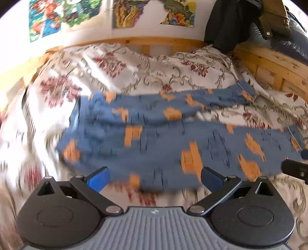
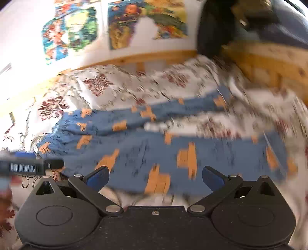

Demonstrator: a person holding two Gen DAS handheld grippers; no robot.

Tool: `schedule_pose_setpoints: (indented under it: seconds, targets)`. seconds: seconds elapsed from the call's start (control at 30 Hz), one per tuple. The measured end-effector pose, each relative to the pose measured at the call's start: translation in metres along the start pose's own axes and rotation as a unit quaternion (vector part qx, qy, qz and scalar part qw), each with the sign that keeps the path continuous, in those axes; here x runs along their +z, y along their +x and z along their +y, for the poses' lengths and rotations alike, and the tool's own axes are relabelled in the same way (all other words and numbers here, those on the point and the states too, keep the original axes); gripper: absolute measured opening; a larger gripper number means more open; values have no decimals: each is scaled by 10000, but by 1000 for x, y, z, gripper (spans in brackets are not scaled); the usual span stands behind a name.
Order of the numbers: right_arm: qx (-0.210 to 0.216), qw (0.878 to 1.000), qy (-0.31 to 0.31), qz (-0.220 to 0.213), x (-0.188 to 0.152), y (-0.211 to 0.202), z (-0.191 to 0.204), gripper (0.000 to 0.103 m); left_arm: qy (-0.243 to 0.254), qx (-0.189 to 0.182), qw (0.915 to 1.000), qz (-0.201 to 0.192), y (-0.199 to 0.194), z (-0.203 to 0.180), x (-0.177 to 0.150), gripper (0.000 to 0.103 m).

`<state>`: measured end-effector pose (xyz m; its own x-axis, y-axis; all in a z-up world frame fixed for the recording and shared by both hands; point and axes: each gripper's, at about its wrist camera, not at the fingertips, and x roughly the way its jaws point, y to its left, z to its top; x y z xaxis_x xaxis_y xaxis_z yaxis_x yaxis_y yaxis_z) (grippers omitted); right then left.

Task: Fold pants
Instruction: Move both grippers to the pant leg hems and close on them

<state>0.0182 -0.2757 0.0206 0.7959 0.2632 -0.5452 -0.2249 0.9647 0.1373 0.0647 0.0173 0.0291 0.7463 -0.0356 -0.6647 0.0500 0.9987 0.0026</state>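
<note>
Blue pants [image 1: 154, 138] w/ orange patches lie spread flat on the bed's floral cover [image 1: 119, 67], waistband end toward the cover's left side, both legs running right, a strip of cover showing btwn them. Wooden bed rail [image 1: 154, 41] sits behind the pants, posters [image 1: 63, 17] on the wall above it, dark clothes [image 1: 231, 25] hanging at the rail's right end. Left tool [image 1: 155, 179] hovers at the pants' near edge, jaws wide apart, holding nothing. Right tool [image 2: 156, 178] is likewise wide open and empty, over the nearer leg. Both views are motion-blurred.
</note>
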Motion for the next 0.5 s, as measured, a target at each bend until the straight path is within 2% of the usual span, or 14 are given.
schedule_pose_setpoints:
  seconds: [0.1, 0.17, 0.23, 0.3, 0.4, 0.5]
  targets:
    - [206, 9991, -360, 15, 31, 18, -21, 102, 371, 187, 9991, 104, 17, 3, 43, 103]
    - [343, 9978, -503, 247, 53, 41, -36, 102, 643, 287, 9973, 192, 37, 5, 71, 103]
    - [538, 9952, -614, 538, 72, 68, -49, 102, 808, 110, 9962, 294, 60, 9, 97, 103]
    - [641, 9918, -830, 729, 88, 97, -60, 102, 799, -54, 9966, 215, 83, 13, 120, 103]
    - [642, 9828, -1588, 698, 112, 143, -64, 102, 832, -129, 9963, 150, 124, 19, 150, 103]
    - [875, 9691, -2165, 792, 144, 200, -66, 102, 1332, -128, 9905, 330, 172, 19, 171, 103]
